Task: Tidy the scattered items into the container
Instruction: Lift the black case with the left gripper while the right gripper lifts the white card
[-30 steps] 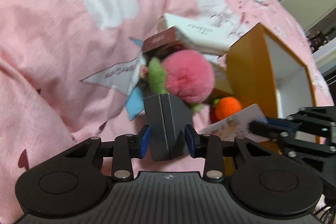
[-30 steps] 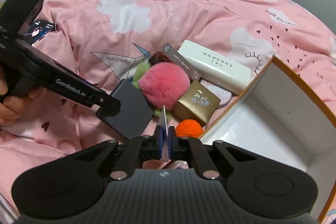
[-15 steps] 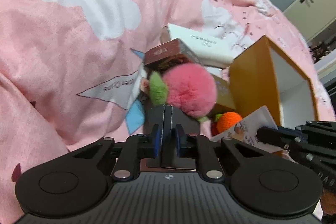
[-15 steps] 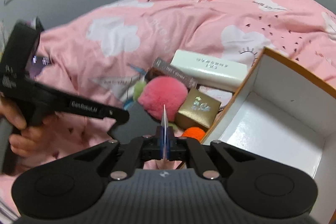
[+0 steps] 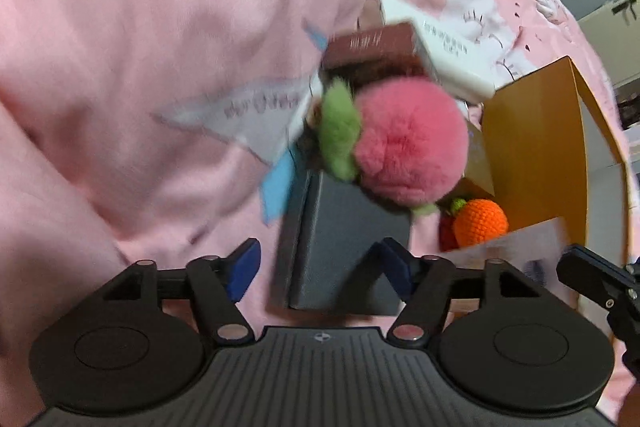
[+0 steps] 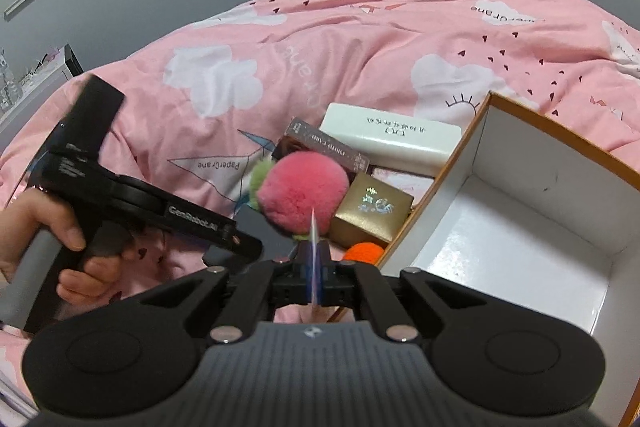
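Half a second ago the left gripper (image 5: 318,265) was pinched on the dark grey box (image 5: 344,247); now its blue pads (image 5: 242,265) stand wide apart and are opening, with the box between them but no longer pressed on either side. That view is blurred by motion, and the box fills more of the lower middle than it did before. The box lies on the pink bedcover (image 5: 120,87), its far end tucked under the pink pompom (image 5: 408,143) with green fluffy leaves.

Behind the pompom, toward the upper middle of the left wrist view, lie a brown box (image 5: 372,47) and a white box (image 5: 452,51). A gold box (image 6: 372,209) sits just right of the pompom in the right wrist view, and an orange crocheted ball (image 5: 480,223) rests by the outer wall of the container (image 6: 500,227), an open cardboard box with orange outside and white inside, at the right of both frames.

The right gripper (image 6: 314,277) is closed tight on a thin card (image 6: 314,251), held edge-on and upright at the lower middle of its view, near the container's corner. At the left of that view a hand (image 6: 60,235) grips the handle of the left gripper.
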Motion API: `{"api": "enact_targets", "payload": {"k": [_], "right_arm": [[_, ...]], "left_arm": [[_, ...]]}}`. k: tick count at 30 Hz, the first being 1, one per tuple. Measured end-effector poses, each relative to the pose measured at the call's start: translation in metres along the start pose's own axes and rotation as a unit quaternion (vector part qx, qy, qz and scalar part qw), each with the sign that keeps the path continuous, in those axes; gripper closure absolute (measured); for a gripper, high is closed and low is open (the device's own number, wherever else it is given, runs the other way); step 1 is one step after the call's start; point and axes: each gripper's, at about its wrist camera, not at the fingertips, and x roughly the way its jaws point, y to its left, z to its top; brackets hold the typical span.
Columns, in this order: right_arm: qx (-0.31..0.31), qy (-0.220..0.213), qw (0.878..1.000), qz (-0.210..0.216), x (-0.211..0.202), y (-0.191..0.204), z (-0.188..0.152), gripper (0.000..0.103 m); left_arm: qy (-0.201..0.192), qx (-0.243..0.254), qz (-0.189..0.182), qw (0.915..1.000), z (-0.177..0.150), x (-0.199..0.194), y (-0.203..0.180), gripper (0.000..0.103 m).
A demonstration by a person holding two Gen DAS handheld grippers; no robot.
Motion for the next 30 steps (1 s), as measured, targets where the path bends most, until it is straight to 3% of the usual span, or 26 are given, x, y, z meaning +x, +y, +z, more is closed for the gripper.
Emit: {"api": "enact_targets", "payload": {"k": [4,9,13,18,21,25,27,30], "right_arm": [[-0.001,-0.004,1.0,-0.007,0.0,0.0,0.002,0.101],[-0.003,0.011,1.0,-0.01,0.005,-0.001,0.0,0.098],[-0.008,0.021,1.0,-0.013,0.007,0.002,0.0,0.094],[-0.004,-0.005,1.0,-0.021,-0.011,0.001,0.006,0.073],[-0.01,0.003,1.0,-0.006,-0.011,0.002,0.009,0.065],[-0.038,0.028,0.999,-0.022,0.007,0.01,0.006,0.067],[-0.042,0.035,0.998,-0.02,0.015,0.012,0.003,0.084],[-0.04,0.039,0.998,-0.023,0.021,0.012,0.001,0.099]], "left_arm": [[0.008,-0.012,-0.019,0.9997,0.001,0.007,0.004,0.025],[-0.012,0.0,-0.02,0.9997,-0.003,-0.009,0.0,0.044],[-0.027,0.027,-0.024,0.999,-0.008,-0.021,-0.009,0.053],[-0.043,0.055,-0.03,0.9971,-0.013,-0.032,-0.021,0.06],[-0.046,0.068,-0.031,0.9961,-0.012,-0.03,-0.029,0.06],[-0.033,0.065,-0.046,0.9963,-0.011,-0.02,-0.035,0.063],[-0.036,0.069,-0.043,0.996,-0.013,-0.018,-0.038,0.064],[-0.042,0.073,-0.04,0.9956,-0.015,-0.02,-0.039,0.064]]}}
